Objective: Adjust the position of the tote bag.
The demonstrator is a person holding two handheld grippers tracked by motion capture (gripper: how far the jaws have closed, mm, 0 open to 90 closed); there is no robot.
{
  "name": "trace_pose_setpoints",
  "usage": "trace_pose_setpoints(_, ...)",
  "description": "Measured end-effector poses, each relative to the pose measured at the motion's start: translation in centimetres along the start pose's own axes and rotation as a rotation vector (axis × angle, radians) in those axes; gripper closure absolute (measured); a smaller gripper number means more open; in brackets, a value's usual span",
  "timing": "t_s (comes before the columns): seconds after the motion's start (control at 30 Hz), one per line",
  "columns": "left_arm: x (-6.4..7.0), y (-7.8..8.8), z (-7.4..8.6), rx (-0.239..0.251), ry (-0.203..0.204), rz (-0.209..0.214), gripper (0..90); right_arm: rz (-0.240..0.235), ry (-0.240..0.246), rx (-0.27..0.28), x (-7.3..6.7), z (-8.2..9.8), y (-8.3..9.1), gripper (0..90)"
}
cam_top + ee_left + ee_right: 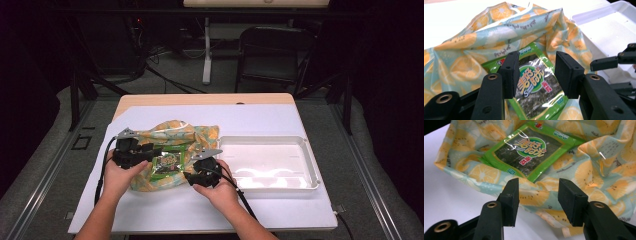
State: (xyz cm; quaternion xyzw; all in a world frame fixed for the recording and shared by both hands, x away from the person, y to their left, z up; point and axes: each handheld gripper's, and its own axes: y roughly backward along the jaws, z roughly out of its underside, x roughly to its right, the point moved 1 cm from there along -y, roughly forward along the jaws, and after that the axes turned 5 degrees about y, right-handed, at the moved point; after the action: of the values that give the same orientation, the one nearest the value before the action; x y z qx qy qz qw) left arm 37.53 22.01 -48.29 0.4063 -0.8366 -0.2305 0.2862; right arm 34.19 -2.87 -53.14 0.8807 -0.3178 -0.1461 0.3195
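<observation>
Nearest you, your left gripper [536, 72] stands with its jaws spread and nothing between the pads, and your right gripper [537, 200] is spread the same way, pinching nothing. Just beyond the left gripper's tips lies the seaweed snack packet [536, 85], flat and label up, resting on the crumpled lemon-print bag [486, 47]; from your right gripper the packet sits a little farther ahead, with a raised fold of the bag just past its pads. Beyond the bag, on the right gripper's far side, sits the white tray [270, 162], apart from the fabric, on the white table cover [210, 210]. The packet is glossy and thin, so if you close on its flat face the pads will likely slide off; take an edge instead. If the right gripper closes where it is, it would probably catch the bag's fold rather than the packet and drag both. With both grippers this near, a careless reach could also knock them together.
</observation>
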Motion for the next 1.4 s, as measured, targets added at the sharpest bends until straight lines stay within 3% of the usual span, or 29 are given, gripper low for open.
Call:
trace_pose_setpoints(0.07, -0.2, -0.2, -0.4, 0.007, 0.024, 0.005, 56.9, 0.006, -0.008, 0.01, 0.0, 0.0, 0.0, 50.0)
trace_pose_setpoints(0.23, -0.6, -0.6, -0.8, 0.034, 0.038, 0.004, 58.2, 0.006, -0.037, 0.044, 0.1, -0.6, 0.5, 51.2)
trace_pose_setpoints(0.4, -0.7, -0.9, -0.6, -0.007, 0.01, -0.02, 58.2, 0.029, -0.032, 0.061, 0.4, -1.5, 1.0, 57.9)
trace_pose_setpoints(0.57, -0.6, -1.3, -0.3, -0.017, -0.016, -0.043, 57.3, 0.049, -0.031, 0.057, 0.4, -2.6, 0.8, 61.9)
trace_pose_setpoints(0.63, -0.8, -1.4, -0.1, -0.024, -0.002, -0.043, 56.4, 0.064, -0.031, 0.056, 0.4, -3.1, 0.7, 61.9)
trace_pose_setpoints(0.83, -1.1, -1.6, 0.1, -0.018, 0.027, -0.039, 55.2, 0.074, -0.096, 0.082, 0.7, -4.9, 0.0, 60.6)
trace_pose_setpoints(1.07, -1.7, -1.9, 0.4, -0.026, 0.047, -0.045, 52.4, 0.078, -0.14, 0.034, 1.1, -5.8, -1.9, 63.6)
trace_pose_setpoints(1.23, -2.1, -2.0, 0.5, -0.037, 0.066, -0.046, 50.9, 0.096, -0.137, 0.012, 1.2, -5.7, -3.0, 73.3)
trace_pose_setpoints(1.4, -2.6, -2.2, 0.8, -0.049, 0.077, -0.044, 50.1, 0.086, -0.152, -0.039, 1.4, -5.6, -4.2, 75.3)
